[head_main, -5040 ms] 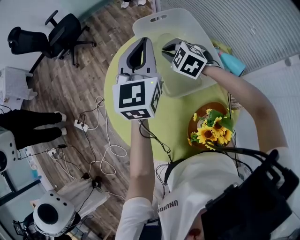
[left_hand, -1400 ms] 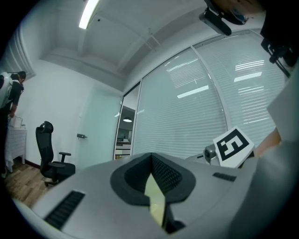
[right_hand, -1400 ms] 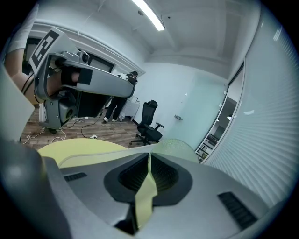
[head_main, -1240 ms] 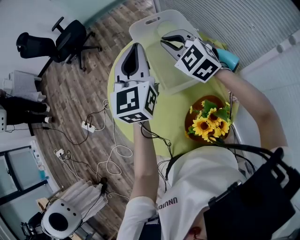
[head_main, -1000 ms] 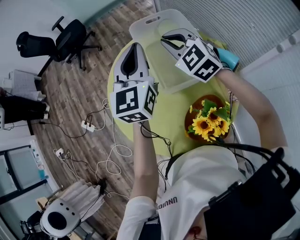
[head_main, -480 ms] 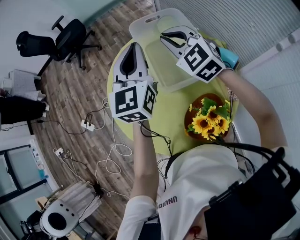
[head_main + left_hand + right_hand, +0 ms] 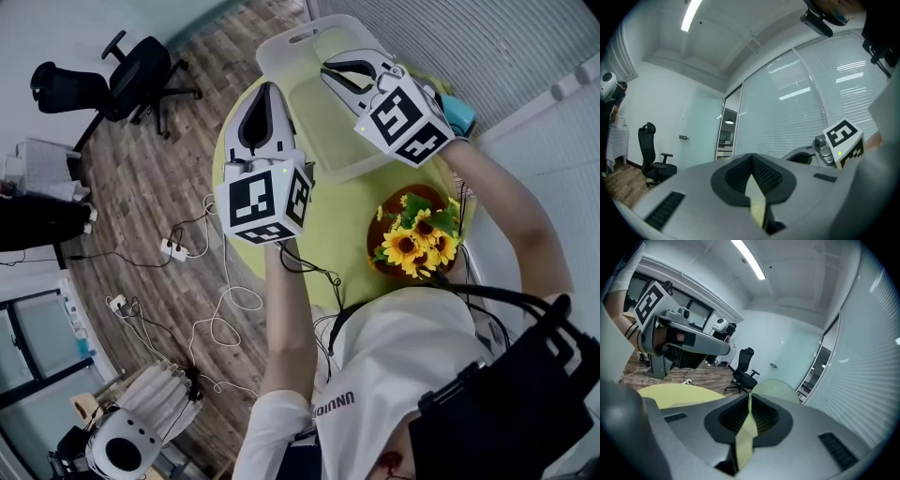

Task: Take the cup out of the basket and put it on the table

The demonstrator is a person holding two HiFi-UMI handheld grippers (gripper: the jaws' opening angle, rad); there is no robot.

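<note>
Head view.
- Left gripper [image 7: 268, 91]: jaws clenched tip to tip, nothing between; held over left part of desk [image 7: 342, 220], tip near left wall of basket [image 7: 302, 39].
- Right gripper [image 7: 327, 69]: jaws also clenched, empty; held above basket interior.
- Basket: translucent white, on far side of round yellow-green desk.
- Cup [image 7: 460, 114]: teal, outside basket, just beside its right wall, by right wrist. Mostly hidden behind marker cube, so long axis and mouth direction unreadable.
- Sunflower pot [image 7: 412, 246]: at desk's right edge, apart from basket.
</note>
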